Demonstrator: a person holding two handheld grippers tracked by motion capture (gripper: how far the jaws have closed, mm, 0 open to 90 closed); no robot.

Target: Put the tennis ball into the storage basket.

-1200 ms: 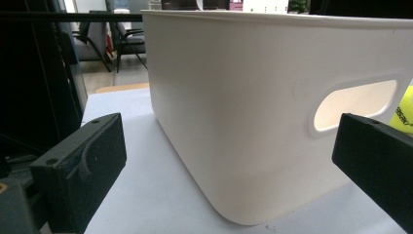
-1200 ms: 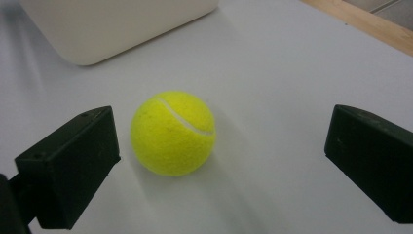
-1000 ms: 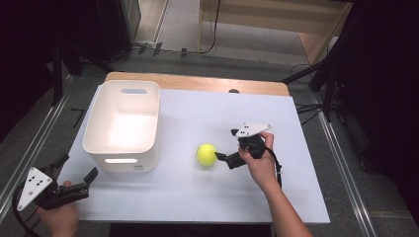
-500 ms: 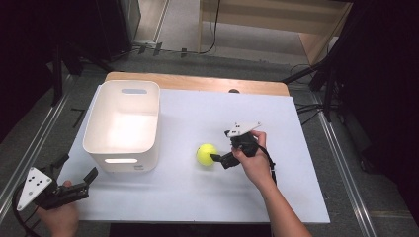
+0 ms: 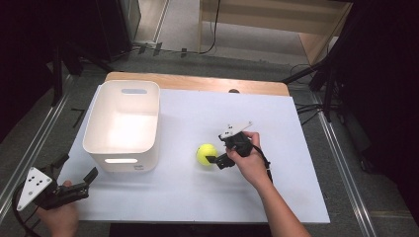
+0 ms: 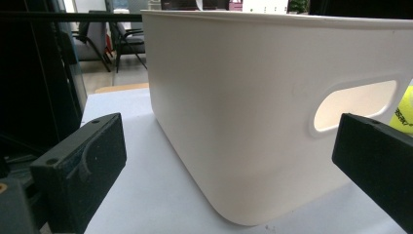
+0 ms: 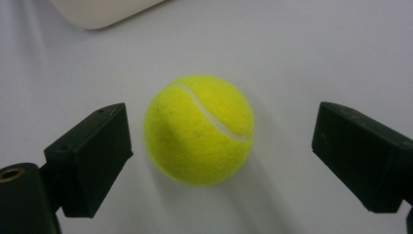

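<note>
- The left tongs (image 5: 76, 183) rest wide open and empty at the tabletop's (image 5: 296, 197) near left corner, facing the white bin (image 5: 123, 123).
- The ball (image 5: 206, 154) lies right of the bin, far nearer the right hand.
- The right tongs (image 5: 216, 161) gape wide around the ball (image 7: 198, 129), not yet touching it.

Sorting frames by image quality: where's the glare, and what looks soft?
High view: the white bin glows overexposed inside, and the surroundings fall into darkness. Right gripper view: the tennis ball is sharp, with near jaws slightly soft. Left gripper view: the bin's handle slot shines bright.
</note>
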